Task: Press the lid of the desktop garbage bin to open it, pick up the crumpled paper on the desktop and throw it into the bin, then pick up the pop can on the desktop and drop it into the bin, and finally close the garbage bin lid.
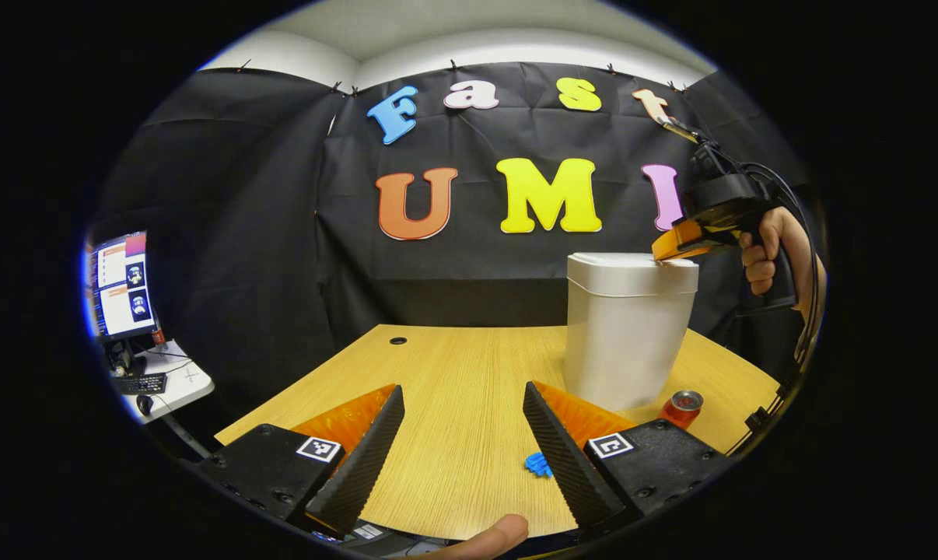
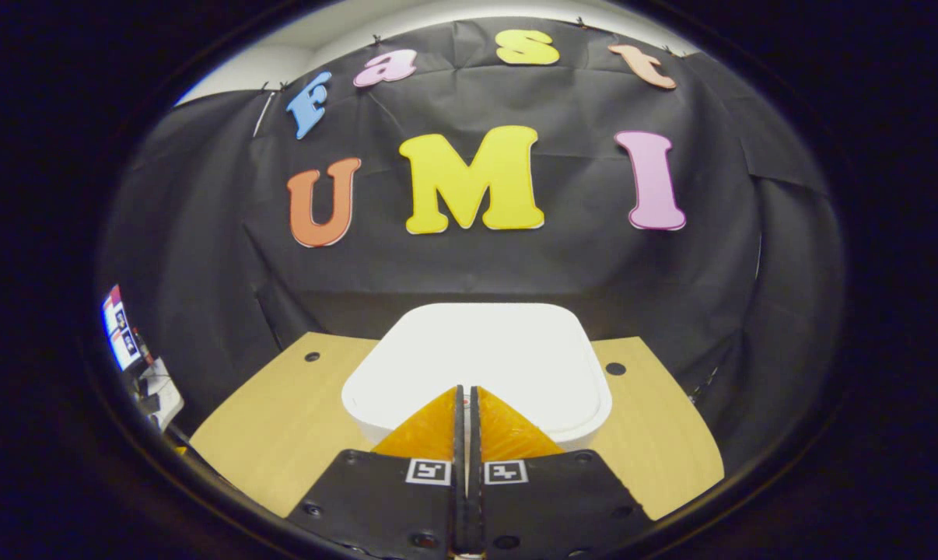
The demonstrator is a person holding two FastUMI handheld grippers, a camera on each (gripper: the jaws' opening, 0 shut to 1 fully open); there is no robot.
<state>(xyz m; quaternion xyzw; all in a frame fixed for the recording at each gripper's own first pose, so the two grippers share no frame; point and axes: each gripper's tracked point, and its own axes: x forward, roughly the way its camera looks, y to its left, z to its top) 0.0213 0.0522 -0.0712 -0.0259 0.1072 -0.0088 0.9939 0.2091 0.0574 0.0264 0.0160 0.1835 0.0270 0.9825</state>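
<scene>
You are working in a recording booth set up like a lab, not a home. Black cloth [image 1: 228, 233] is clipped up as walls on every side of a light wooden surface [image 1: 453, 404] with cable holes. Off to your left, a side desk [image 1: 175, 381] carries a lit monitor [image 1: 120, 284], a keyboard [image 1: 140, 383] and a mouse [image 1: 144, 403]. Above the cloth you see plain white wall [image 1: 469, 31].

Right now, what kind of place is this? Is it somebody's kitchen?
Not a kitchen. It looks like a recording booth or lab: black cloth wall hung behind a wooden desk, a computer monitor beside it, and a white bin set out as a prop.
</scene>
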